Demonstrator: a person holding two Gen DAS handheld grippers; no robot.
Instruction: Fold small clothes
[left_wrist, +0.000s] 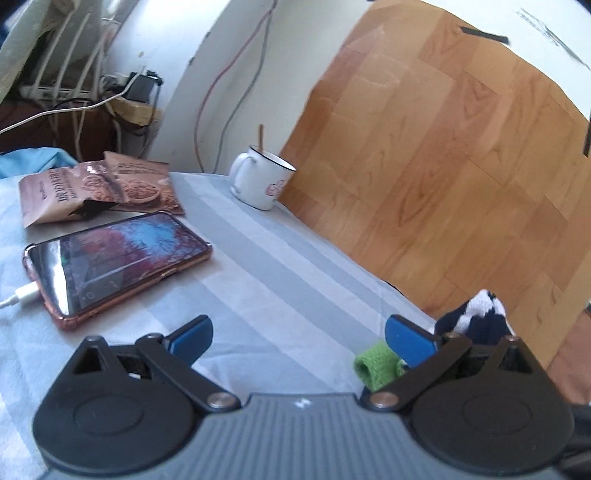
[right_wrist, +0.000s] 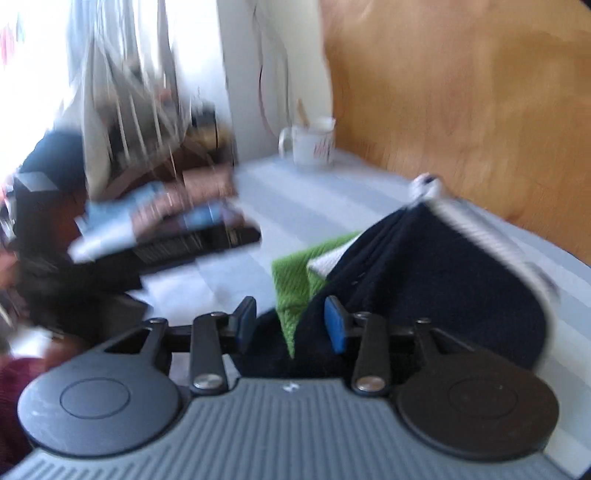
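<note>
Though blurred, navy garment (right_wrist: 424, 280) beyond right hand-held gripper (right_wrist: 291, 325)

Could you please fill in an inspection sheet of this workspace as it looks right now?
Surface: pale striped cloth covering the table.
Job's things: navy and white garment lying over a green knit piece.
Clutter: phone, brown snack packets, white mug with a stick in it.
Claws: left claw open, nothing between its pads; right claw open, cloth between the pads, no pressing seen.
Cables: white cable plugged into the phone; wires on the wall.
Surroundings: wood-pattern panel behind the table.
</note>
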